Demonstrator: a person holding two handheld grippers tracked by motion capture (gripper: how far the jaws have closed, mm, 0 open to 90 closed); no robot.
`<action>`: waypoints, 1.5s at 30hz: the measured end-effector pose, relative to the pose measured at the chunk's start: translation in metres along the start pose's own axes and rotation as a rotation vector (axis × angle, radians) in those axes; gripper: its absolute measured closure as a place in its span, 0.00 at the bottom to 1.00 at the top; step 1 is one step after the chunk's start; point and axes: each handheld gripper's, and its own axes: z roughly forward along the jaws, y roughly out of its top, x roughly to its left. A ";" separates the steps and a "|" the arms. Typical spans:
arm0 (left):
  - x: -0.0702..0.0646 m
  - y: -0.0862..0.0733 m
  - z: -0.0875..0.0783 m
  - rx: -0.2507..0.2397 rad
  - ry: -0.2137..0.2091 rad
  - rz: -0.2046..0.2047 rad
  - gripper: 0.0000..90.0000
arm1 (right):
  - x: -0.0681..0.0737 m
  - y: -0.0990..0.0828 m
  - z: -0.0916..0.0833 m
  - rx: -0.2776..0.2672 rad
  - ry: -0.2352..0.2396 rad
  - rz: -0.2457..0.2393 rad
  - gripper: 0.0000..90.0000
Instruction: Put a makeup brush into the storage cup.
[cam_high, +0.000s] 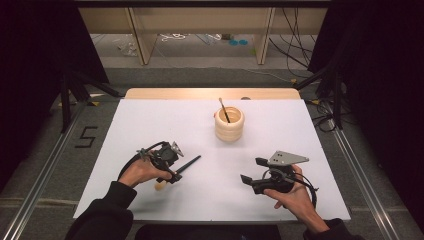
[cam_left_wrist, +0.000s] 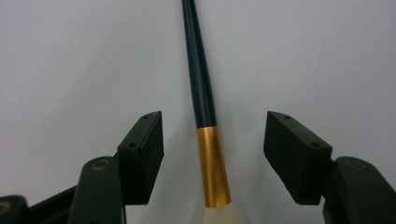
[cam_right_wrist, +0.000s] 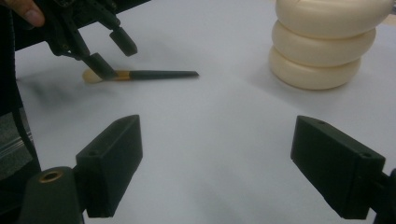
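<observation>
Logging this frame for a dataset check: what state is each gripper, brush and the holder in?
Left gripper: open, jaws either side of the brush's gold ferrule, not closed on it.
Right gripper: open, nothing between its jaws.
Brush on the table: lying flat on the white table, not gripped.
Ribbed cream holder: upright.
Second brush: standing tilted in the holder.

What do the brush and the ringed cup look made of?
Brush: dark glossy handle, likely lacquered wood or plastic; gold band has a brushed metallic sheen, probably metal; the pale tip looks like soft bristle, but it is blurred. Cup: cream stacked rings, smooth with a soft sheen, maybe ceramic or plastic; cannot tell which.
</observation>
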 end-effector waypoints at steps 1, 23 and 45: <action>0.001 0.001 0.001 0.002 0.002 0.016 0.43 | 0.000 0.000 0.000 0.002 0.005 -0.001 0.19; 0.009 0.009 0.017 0.117 -0.048 0.000 0.68 | 0.000 0.000 0.003 0.004 0.014 -0.016 0.20; 0.022 0.013 0.019 0.172 -0.112 -0.041 0.84 | 0.000 0.000 0.002 0.006 0.018 -0.019 0.20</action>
